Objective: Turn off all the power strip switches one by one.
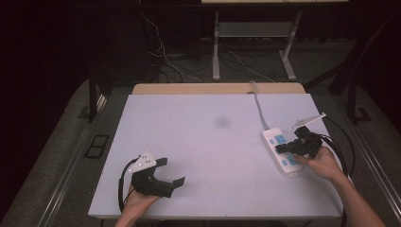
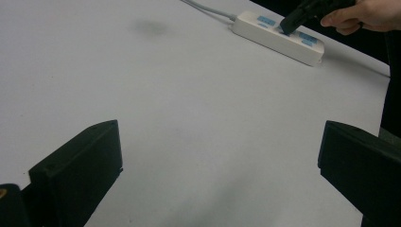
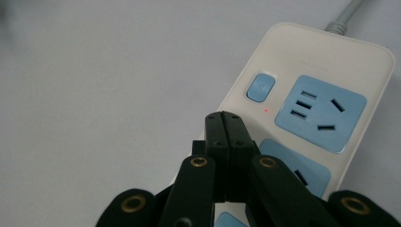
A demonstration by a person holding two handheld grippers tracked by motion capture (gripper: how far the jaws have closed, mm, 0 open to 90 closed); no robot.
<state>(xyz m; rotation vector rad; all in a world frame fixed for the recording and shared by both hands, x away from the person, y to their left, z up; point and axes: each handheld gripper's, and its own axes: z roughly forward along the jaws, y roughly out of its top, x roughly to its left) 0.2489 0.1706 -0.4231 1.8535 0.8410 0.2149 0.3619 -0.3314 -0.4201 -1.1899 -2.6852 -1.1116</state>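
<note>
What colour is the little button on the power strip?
Light blue button on the white power strip; clearest in the right gripper view.

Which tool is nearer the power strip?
Right. The right tool hangs shut directly over the power strip; the left tool rests open far across the table.

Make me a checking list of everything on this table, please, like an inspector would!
Surface: white table, one faint grey smudge.
Job's things: white power strip with blue sockets, blue button and tiny red light, lying flat near the right edge.
Clutter: nothing seen.
Grippers: right gripper shut, tips over the strip near the button; left gripper open, holding nothing, at the front left.
Cables: strip's grey cord runs off the back; black gripper cable loops off the right edge.
Surroundings: dark room, wires on floor, table legs behind.
</note>
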